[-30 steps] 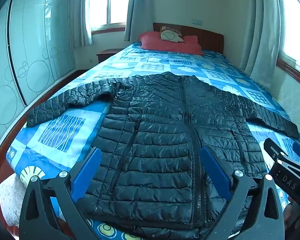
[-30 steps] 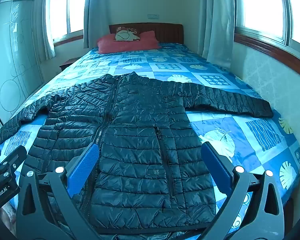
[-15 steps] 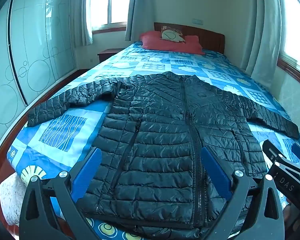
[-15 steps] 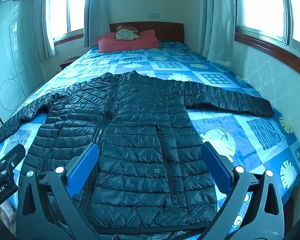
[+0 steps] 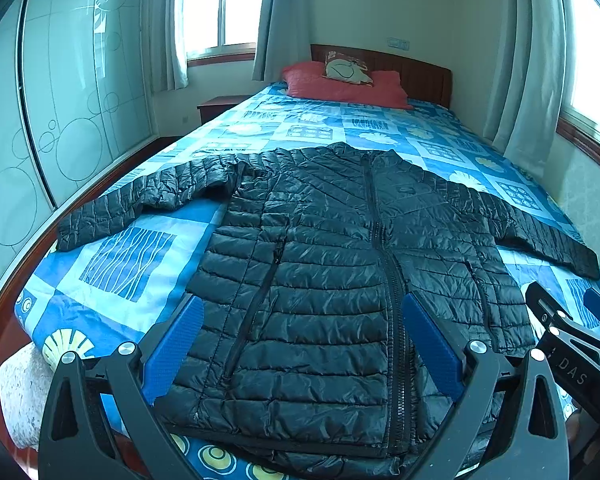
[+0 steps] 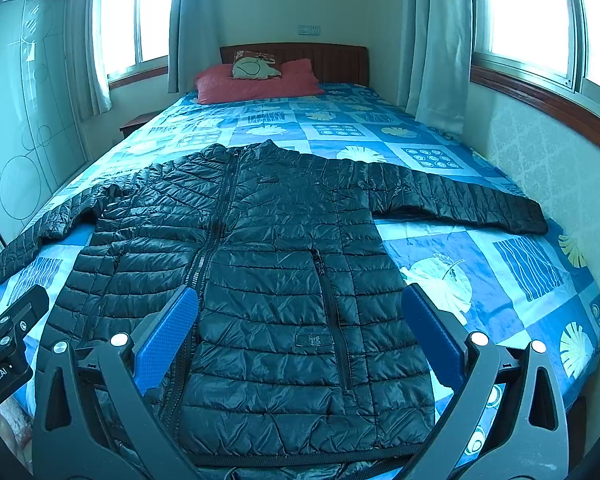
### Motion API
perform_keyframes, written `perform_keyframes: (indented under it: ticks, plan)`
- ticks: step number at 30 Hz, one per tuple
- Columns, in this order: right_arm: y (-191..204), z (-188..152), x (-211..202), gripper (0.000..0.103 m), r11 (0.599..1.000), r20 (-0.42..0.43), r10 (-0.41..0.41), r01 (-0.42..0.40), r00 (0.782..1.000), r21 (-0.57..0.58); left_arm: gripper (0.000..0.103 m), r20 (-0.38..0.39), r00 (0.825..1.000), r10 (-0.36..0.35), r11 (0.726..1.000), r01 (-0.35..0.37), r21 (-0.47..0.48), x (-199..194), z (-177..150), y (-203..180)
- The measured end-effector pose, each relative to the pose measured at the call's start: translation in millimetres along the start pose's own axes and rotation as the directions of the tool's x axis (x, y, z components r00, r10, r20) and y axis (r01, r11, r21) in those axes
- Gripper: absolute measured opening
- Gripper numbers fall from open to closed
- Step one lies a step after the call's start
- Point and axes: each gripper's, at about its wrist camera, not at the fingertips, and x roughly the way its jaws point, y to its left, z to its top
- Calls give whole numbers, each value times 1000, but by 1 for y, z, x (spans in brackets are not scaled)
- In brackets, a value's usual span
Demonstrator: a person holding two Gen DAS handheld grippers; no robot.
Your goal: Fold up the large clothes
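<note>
Presently listed, one black quilted jacket [image 5: 324, 264] [image 6: 260, 280]: spread flat, front side up, on the blue patterned bedspread [image 5: 132, 256] [image 6: 500, 280] of a bed, zip closed down the middle, collar toward the headboard [image 5: 412, 72], hem at the foot of the bed nearest the cameras. Both sleeves lie stretched outward: the left sleeve [image 5: 140, 200] reaches toward the bed's left edge, the right sleeve [image 6: 460, 200] toward the wall side. One zipped pocket shows on each front panel.

Left hand-held gripper [image 5: 300, 344]: jaws wide apart, holding nothing, hanging above the hem, with the blue pads [image 5: 172, 344] framing the jacket's left front panel and the zip.

Right hand-held gripper [image 6: 300, 336]: jaws likewise wide apart and empty, above the hem, framing the right front panel and its pocket. It also shows at the right edge of the left wrist view [image 5: 568, 336], while the left one shows at the left edge of the right wrist view [image 6: 8, 328]; the two hang side by side, apart.

Other items: red pillow [image 6: 256, 86] with a small pale cushion [image 6: 254, 66] on it at the head of the bed; sliding wardrobe doors [image 5: 68, 100] with circle patterns on the left; curtains [image 6: 436, 40] at the windows; a small nightstand [image 5: 218, 106] beside the bed.
</note>
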Motion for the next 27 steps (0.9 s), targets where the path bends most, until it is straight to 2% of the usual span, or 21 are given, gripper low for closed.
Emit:
perform_keyframes:
  ticks: [1, 27]
  plan:
    - [0, 0, 0, 101, 1000, 0, 1, -1, 1000, 0, 98, -2, 1000, -2, 1000, 2, -5, -4, 12, 5]
    - [3, -2, 4, 101, 1000, -5, 3, -3, 1000, -6, 98, -12, 1000, -3, 1000, 3, -6, -1, 7, 9]
